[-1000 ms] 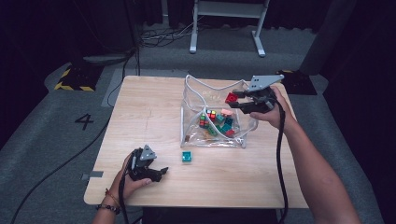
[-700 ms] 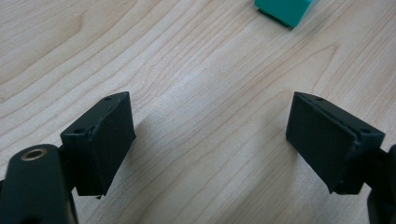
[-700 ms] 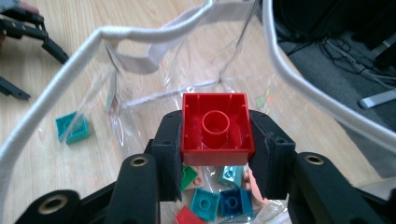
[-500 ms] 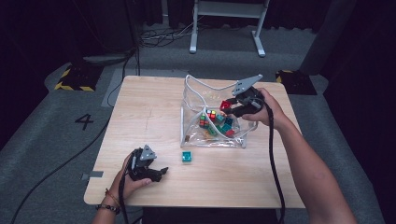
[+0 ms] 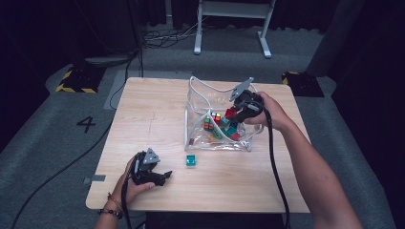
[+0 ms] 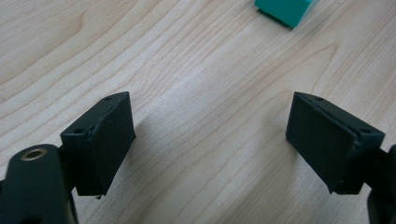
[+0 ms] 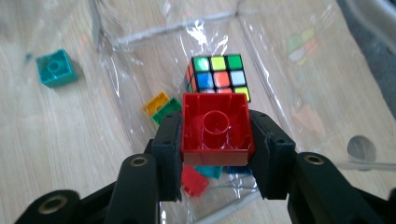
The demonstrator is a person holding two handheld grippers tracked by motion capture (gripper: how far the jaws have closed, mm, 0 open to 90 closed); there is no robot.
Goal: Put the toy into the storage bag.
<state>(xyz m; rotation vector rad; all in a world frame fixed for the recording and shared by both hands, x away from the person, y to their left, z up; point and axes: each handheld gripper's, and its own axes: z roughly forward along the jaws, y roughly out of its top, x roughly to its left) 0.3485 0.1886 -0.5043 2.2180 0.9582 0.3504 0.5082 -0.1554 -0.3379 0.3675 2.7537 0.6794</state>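
Red block (image 7: 215,128), held hollow side toward the camera in the right gripper view, sits clamped between the two black pads of the right gripper (image 7: 215,156), one pad against each side wall. It hangs inside the mouth of the clear plastic bag (image 5: 198,102), directly above the pieces already lying on the bag's floor, so the drop that appears to come next is straight down from the jaws. The block is square, with no long axis to align.

Wooden table (image 5: 153,109): pale, bare, standing on grey carpet in a dark room; a white metal frame (image 5: 234,19) stands beyond its far edge, and cables trail across the floor.

Bag: open-topped, standing right of the table's middle, the right hand (image 5: 267,110) at its rim. Inside lie a colour-tiled puzzle cube (image 7: 218,74), a yellow block (image 7: 156,103), a green block (image 7: 167,109), another red piece (image 7: 194,180) and a teal piece partly hidden under the held block.

Teal block (image 5: 191,160): loose on the table just outside the bag's near wall, between the two hands and nearer the left one.

Left gripper (image 5: 152,172): resting at the table's near left edge, well apart from the bag. Its jaws stand wide apart with bare wood between them in the left gripper view; the teal block (image 6: 285,9) lies ahead of them, toward the upper right of that view.
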